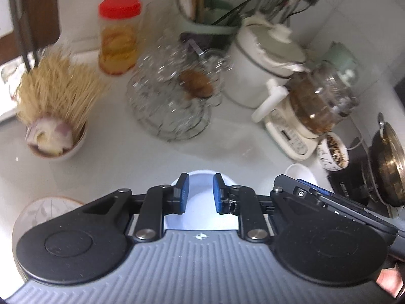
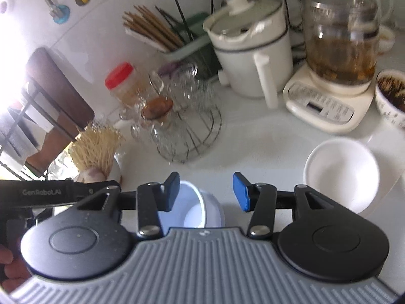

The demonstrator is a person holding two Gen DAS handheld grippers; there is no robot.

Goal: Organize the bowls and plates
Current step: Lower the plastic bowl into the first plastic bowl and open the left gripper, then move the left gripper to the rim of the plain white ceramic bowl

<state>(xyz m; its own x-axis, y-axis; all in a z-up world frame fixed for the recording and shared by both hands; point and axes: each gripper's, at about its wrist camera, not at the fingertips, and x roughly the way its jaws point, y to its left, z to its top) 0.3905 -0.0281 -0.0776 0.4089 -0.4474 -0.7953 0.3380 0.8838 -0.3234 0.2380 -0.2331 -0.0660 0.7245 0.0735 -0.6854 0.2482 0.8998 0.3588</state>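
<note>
A white bowl [image 1: 200,210] stands on the white counter right under my left gripper [image 1: 200,193]. The blue pads are a narrow gap apart, above the bowl's hollow and clear of its rim; this gripper is open. In the right wrist view the same bowl [image 2: 202,210] lies below my right gripper [image 2: 206,192], which stands open wide with nothing between its fingers. A second white bowl [image 2: 341,174] sits to the right, half hidden in the left wrist view by the other tool's black housing [image 1: 316,200]. A leaf-patterned plate [image 1: 43,207] lies at the lower left.
Behind the bowls stand a small bowl of thin sticks and onion [image 1: 55,136], glass cups on a wire rack [image 1: 172,101], a red-lidded jar [image 1: 119,35], a white pot [image 1: 263,60], a glass kettle on its base [image 1: 316,96] and a patterned cup [image 1: 331,154]. A pan [image 1: 387,167] sits far right.
</note>
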